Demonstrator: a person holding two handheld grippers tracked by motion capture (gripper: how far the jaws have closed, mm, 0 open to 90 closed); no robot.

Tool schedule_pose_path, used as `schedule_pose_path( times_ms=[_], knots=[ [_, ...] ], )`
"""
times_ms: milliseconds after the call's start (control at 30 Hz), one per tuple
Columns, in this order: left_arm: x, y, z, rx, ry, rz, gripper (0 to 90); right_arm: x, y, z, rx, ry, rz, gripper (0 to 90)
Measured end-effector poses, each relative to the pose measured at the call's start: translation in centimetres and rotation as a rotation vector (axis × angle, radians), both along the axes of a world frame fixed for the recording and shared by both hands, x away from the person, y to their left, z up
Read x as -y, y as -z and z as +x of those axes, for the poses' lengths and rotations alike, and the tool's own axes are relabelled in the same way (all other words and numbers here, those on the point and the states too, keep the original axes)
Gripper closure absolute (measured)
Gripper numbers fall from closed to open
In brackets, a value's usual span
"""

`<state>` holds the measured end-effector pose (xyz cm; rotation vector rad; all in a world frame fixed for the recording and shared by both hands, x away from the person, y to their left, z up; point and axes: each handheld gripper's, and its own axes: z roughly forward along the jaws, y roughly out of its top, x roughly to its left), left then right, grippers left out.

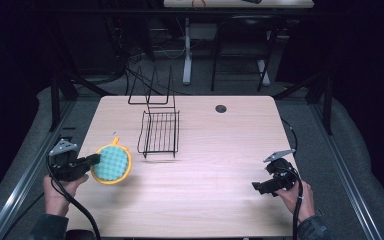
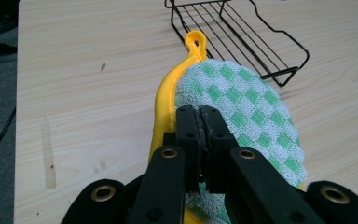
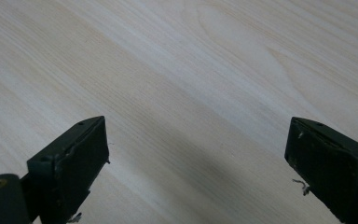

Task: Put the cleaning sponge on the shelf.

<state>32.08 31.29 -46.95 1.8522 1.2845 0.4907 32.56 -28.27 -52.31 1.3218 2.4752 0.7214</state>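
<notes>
The bench (image 1: 205, 165) is pale wood with fine grain and rounded corners. A black wire rack (image 1: 159, 131) lies flat on it, left of centre. Just behind the rack, at the bench's far edge, a second black wire frame (image 1: 152, 90) stands upright, its thin rods rising in angled peaks. To the right of the rack, near the far edge, a small dark round hole (image 1: 221, 108) is set into the benchtop. Beyond the rack, off the bench, the white legs (image 1: 187, 50) of another table stand on a dim floor among loose cables (image 1: 130, 62).

Left tool (image 1: 94, 160) is clamped tight; right tool (image 1: 258, 187) hovers with jaws spread wide.
</notes>
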Motion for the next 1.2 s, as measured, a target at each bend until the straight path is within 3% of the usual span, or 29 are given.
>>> schedule_pose_path(
  times_ms=[500,833,1200],
  knots=[
    [0.7,-1.1,0.7,0.039,0.015,-0.008,87.7,0.1,-0.1,0.0,0.002,0.001,-0.008,6.2],
    [1.6,-1.9,1.7,0.083,0.031,-0.022,87.7,0.1,-0.1,0.0,0.002,0.002,-0.003,6.5],
    [2.5,-2.1,3.2,0.096,0.046,-0.023,87.6,0.2,-0.2,-0.1,0.001,0.002,-0.002,6.9]
  ],
)
